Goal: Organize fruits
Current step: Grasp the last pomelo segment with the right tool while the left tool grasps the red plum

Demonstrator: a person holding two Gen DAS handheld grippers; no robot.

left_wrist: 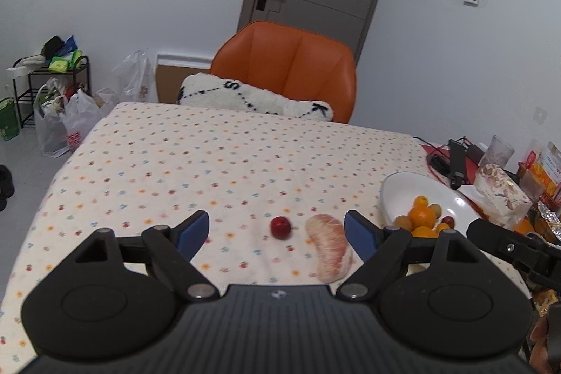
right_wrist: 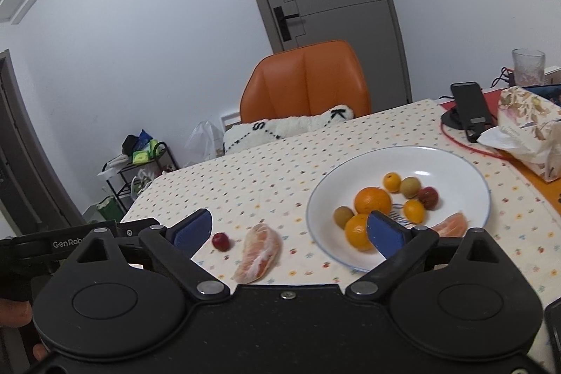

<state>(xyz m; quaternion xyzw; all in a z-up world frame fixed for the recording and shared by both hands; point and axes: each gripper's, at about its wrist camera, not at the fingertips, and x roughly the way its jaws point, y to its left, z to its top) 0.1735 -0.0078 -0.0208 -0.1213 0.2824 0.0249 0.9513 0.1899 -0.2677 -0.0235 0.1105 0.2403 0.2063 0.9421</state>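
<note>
A table under a flower-dotted tablecloth (right_wrist: 266, 177) carries a white plate (right_wrist: 452, 160) with oranges, small brownish fruits, a red fruit and a pomelo wedge inside. The left gripper (left_wrist: 277, 228) and right gripper (right_wrist: 289, 228) both hover above the cloth, jaws spread wide, empty. A peeled pomelo segment (left_wrist: 329, 247) lies on the cloth left of the plate, a small red fruit (left_wrist: 280, 227) just beside it

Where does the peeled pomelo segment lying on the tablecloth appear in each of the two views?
Left wrist view: the pomelo segment lies lower centre-right, beside the right finger of the left gripper.
Right wrist view: the segment lies lower centre, left of the white plate.
Shared landmark: the small red fruit, just left of the segment.
</note>
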